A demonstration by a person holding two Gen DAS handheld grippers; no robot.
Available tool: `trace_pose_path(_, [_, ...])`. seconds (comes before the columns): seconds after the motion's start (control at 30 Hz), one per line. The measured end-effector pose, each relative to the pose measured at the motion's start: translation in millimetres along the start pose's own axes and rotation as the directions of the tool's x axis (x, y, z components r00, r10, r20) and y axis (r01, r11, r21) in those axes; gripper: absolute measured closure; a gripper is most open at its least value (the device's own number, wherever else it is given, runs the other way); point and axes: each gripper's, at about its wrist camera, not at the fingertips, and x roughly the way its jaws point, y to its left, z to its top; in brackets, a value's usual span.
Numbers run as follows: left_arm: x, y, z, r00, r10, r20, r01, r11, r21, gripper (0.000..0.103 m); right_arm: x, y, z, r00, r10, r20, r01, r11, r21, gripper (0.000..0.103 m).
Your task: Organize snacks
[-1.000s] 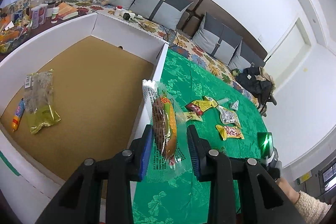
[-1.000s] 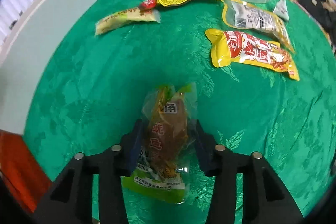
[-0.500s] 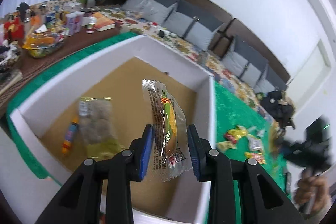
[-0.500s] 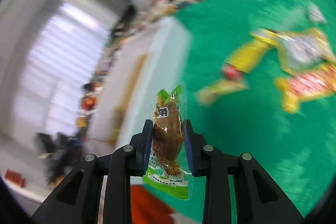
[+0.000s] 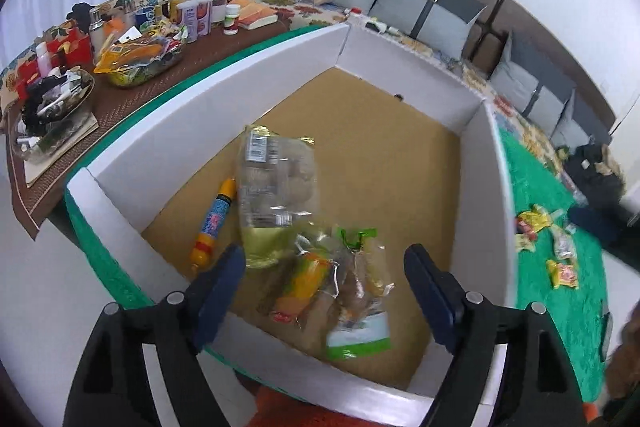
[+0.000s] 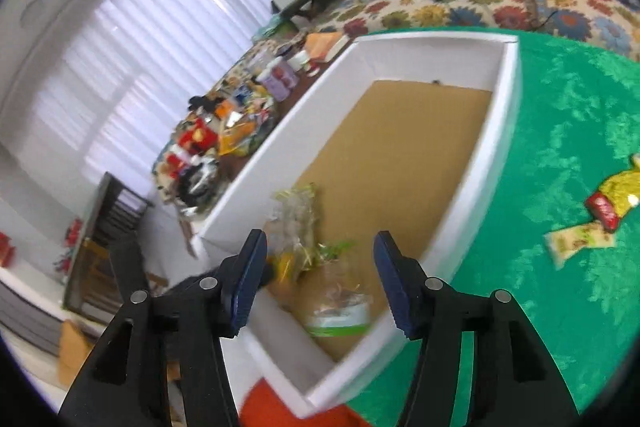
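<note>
Both sets of tongs have let go since a second ago. The left gripper (image 5: pixel 324 283) is spreading its jaws, and the orange-striped packet (image 5: pixel 302 285) it clamped now lies below them on the floor of the white box (image 5: pixel 404 95). The right gripper (image 6: pixel 318 279) is opening too; its green-edged packet (image 5: pixel 360 303) lies just beside the other (both blurred). Beyond them lie the clear bag (image 5: pixel 276 183) and a small tube (image 5: pixel 212 223). Farther right, more snacks (image 5: pixel 560 273) wait on the green cloth (image 6: pixel 560 131).

Home living room, cushioned sofa (image 5: pixel 424 11), curtained window (image 6: pixel 132 39), cluttered table (image 5: pixel 100 95)
</note>
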Motion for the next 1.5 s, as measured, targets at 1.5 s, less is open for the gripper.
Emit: trace_pose_path(1.5, [147.4, -324.0, -130.7, 0.988, -0.063, -0.140, 0.130, 0.829, 0.544, 0.000, -202.8, -341.5, -200.3, 0.637, -0.770, 0.024, 0.733, 0.615, 0.291, 0.021])
